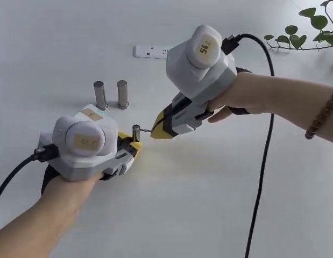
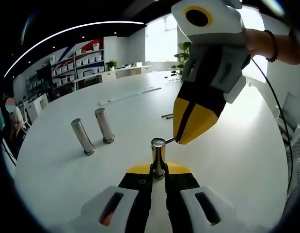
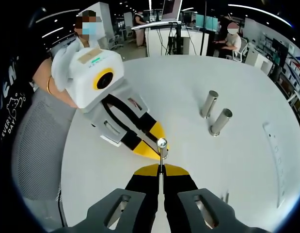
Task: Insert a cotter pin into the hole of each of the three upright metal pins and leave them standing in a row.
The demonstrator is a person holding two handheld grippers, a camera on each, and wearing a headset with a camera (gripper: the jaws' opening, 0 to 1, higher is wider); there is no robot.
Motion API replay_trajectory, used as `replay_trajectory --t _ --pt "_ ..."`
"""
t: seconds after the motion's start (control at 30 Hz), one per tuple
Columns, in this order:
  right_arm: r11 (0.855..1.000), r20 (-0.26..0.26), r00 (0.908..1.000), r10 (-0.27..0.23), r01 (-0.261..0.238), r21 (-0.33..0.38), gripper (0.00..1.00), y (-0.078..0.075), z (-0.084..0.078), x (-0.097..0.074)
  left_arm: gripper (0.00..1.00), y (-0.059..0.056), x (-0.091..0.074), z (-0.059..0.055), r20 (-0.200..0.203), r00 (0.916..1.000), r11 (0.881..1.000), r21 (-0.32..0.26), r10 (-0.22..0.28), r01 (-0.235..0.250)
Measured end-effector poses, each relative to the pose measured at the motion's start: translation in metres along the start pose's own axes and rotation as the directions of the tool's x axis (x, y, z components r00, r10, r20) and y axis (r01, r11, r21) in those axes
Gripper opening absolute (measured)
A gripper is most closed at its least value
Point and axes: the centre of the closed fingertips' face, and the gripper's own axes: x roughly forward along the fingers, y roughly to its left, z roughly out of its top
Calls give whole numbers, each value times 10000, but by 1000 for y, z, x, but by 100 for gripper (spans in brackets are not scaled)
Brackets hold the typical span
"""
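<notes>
While left claw grips metal pin, right claw (pinched) holds cotter pin.

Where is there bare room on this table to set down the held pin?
Free: the table near the person, out to the black cable; also between the standing pins and the power strip. Crowded: around the held pin, where left claw and right claw with its cotter pin meet.

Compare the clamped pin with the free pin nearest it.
Clamped pin sits between fingers of the left gripper; free pin stands untouched on the table. The right gripper holds a cotter pin at the clamped pin's top; the free pin shows none. Both upright, shiny metal cylinders.
</notes>
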Motion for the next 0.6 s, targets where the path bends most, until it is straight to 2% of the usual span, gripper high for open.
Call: replay_trajectory --t 0.2,0.6 --pt "9999 -166 9998 -102 101 -54 0 -2 4 3 7 0 1 1 23 10000 10000 24 36 -36" --pt "9995 144 9994 -310 309 112 0 -2 8 6 7 1 2 0 -16 10000 9999 -65 82 -82"
